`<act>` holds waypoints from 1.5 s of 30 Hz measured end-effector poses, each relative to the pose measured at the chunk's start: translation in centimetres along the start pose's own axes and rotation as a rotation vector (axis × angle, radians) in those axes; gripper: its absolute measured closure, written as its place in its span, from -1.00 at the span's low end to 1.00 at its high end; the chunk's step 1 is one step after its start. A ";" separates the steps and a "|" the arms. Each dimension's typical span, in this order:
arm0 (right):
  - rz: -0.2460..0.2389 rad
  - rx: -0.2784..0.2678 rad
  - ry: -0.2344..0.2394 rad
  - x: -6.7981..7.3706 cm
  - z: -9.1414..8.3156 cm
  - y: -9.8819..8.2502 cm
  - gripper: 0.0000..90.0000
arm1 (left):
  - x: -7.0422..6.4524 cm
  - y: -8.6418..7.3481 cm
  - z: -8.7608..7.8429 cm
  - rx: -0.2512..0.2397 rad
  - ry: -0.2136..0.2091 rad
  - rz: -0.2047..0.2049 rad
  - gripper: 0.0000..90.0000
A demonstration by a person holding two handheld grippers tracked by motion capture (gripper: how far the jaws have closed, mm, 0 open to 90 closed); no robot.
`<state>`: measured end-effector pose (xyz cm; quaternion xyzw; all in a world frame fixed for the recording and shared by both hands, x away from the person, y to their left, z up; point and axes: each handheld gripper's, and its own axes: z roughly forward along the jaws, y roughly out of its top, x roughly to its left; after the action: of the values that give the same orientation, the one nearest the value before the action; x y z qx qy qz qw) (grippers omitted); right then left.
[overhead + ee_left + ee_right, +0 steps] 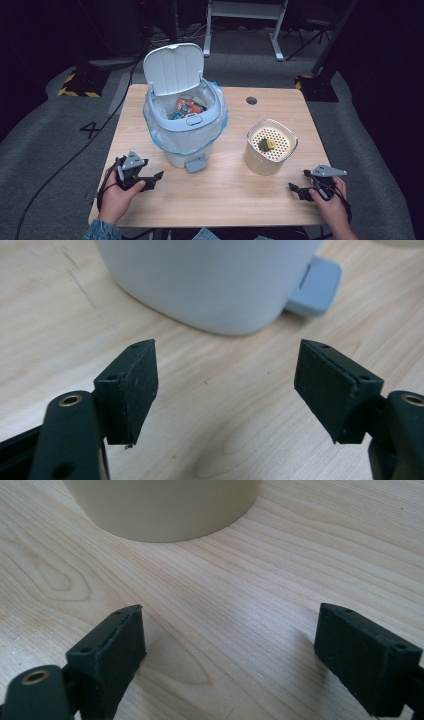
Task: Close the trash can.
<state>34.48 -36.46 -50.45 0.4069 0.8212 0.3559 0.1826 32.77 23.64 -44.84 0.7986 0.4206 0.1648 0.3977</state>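
The counter is a light wood-grain top with rounded corners and a dark round cable hole near its far edge. It stands on grey carpet in a dim room; a figure "4" is marked on the floor to the left, black-and-yellow hazard tape edges a dark base beyond it, and a white frame stands at the back.

On the counter, left of centre, sits a white pedal bin, lid raised, lined with a clear bag and holding colourful wrappers; its grey-blue pedal faces the person. To its right, well apart, stands a cream container with a perforated top carrying a small dark-and-yellow item.

The left tool is held near the front left edge, just beside the bin's base, jaws apart with nothing between them. The right tool sits low near the front right edge, close to the cream container, jaws likewise spread wide over bare wood.
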 end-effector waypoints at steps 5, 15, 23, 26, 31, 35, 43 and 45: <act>0.000 0.000 0.000 0.0 0.0 0.0 -0.71 | 0.3 2.3 -2.1 -0.069 -0.016 0.004 -0.40; 0.000 0.000 0.000 0.0 0.0 0.0 -0.71 | 0.3 7.9 -6.3 -0.194 -0.108 0.034 -0.37; 0.000 0.000 0.000 0.0 0.0 0.0 -0.71 | 0.7 11.6 -8.0 -0.235 -0.096 0.085 -0.36; 0.000 -0.001 0.000 0.0 0.0 0.0 -0.71 | 0.7 12.8 -8.3 -0.249 -0.096 0.099 -0.35; 0.000 -0.001 0.000 0.0 0.0 0.0 -0.71 | 1.0 14.7 -8.5 -0.278 -0.084 0.104 -0.35; 0.000 -0.001 0.000 0.0 0.0 0.0 -0.71 | 1.5 16.0 -8.5 -0.305 -0.060 0.101 -0.35; 0.000 -0.001 0.000 0.0 0.0 0.0 -0.71 | 3.1 17.7 -8.2 -0.353 -0.002 0.051 -0.35; 0.000 -0.001 0.000 0.0 0.0 0.0 -0.71 | 3.5 18.0 -8.1 -0.359 0.012 0.040 -0.35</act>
<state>34.48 -36.46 -50.45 0.4069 0.8211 0.3563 0.1827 39.80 24.54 -26.08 0.7222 0.3707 0.2498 0.5279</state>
